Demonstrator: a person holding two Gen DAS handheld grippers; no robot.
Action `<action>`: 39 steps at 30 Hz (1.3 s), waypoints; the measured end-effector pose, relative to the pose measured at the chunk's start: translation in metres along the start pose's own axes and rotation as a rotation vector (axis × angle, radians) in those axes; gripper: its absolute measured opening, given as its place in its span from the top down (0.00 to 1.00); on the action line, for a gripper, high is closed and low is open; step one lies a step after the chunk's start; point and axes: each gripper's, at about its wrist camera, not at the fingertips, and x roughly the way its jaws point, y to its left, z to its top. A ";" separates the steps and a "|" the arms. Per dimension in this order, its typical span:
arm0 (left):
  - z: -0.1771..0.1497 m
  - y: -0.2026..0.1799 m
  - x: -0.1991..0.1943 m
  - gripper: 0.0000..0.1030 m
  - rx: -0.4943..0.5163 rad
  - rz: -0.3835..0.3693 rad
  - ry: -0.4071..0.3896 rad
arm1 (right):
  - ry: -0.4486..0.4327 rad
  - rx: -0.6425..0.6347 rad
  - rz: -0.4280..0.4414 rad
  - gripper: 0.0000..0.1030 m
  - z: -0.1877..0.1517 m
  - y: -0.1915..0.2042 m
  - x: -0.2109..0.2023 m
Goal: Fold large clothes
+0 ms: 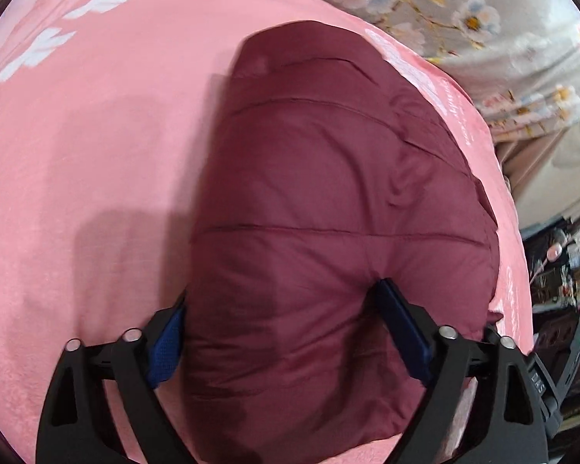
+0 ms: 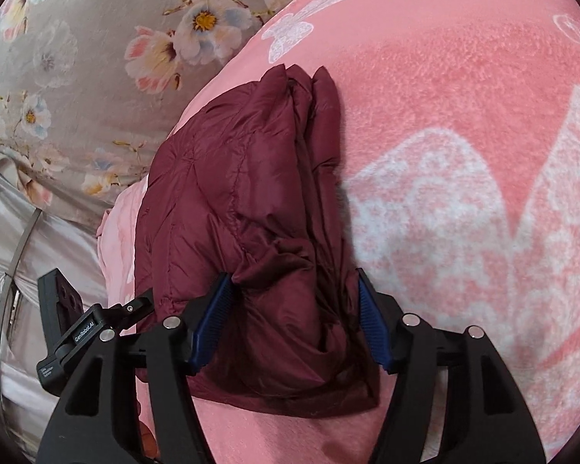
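Maroon quilted jacket (image 1: pixel 328 201) folded on pink blanket (image 1: pixel 96 154). Left gripper (image 1: pixel 286 332) spread wide, straddling it. Right gripper (image 2: pixel 294 317) also released, jacket between pads.

Quilted maroon puffer jacket (image 1: pixel 328 201), folded into a thick, puffy bundle with stacked layers along one edge; lies flat on pink blanket (image 1: pixel 96 154), near its edge.

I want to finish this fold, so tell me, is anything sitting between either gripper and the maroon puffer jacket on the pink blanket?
Nothing visible does. The maroon puffer jacket already bulges between the open left gripper fingers, and its folded edge lies between those of the right gripper. Only the pink blanket surrounds it.
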 end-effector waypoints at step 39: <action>0.205 0.086 -0.034 0.74 0.400 0.113 -0.522 | -0.259 -0.532 0.073 0.89 0.113 0.235 0.175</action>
